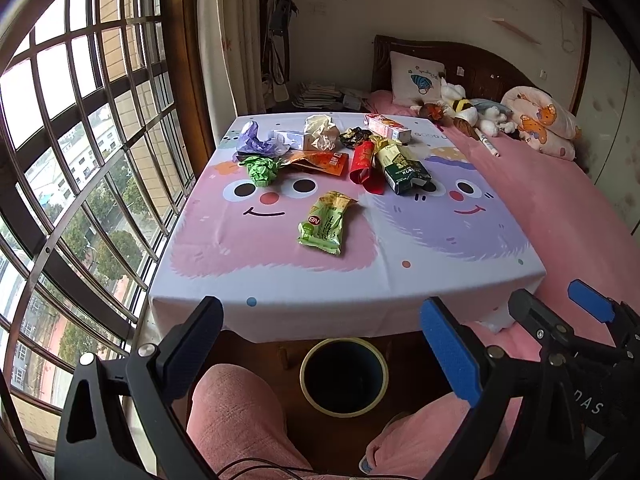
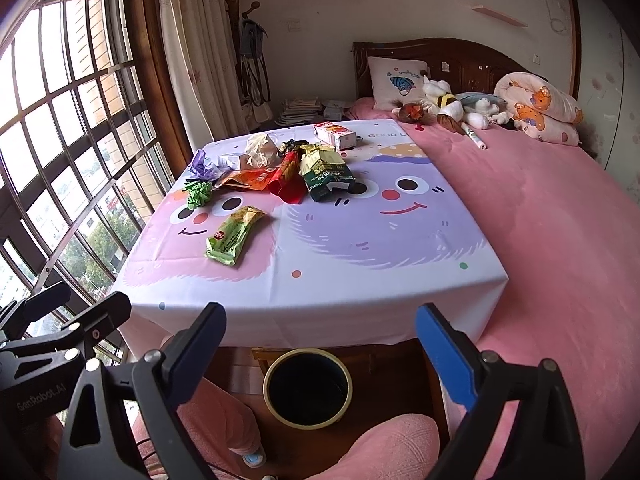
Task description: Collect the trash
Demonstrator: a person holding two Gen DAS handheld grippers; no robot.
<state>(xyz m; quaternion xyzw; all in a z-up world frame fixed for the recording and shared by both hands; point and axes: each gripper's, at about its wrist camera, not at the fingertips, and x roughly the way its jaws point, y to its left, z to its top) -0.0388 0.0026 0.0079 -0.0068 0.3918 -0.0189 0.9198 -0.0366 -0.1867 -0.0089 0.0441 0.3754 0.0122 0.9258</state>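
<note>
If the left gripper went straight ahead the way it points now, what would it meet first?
Probably the near edge of the tablecloth: the open left gripper points at the table's front. The green snack wrapper lies beyond. Depth is unclear, so it might pass just beneath, above the bin.

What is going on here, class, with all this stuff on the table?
A seated person holds a left hand-held gripper and a right hand-held gripper, both open and empty, short of the table. Wrappers and cartons lie untouched on it, the green snack wrapper nearest. A dark bin stands on the floor by the person's knees. No trash has been picked up yet.
</note>
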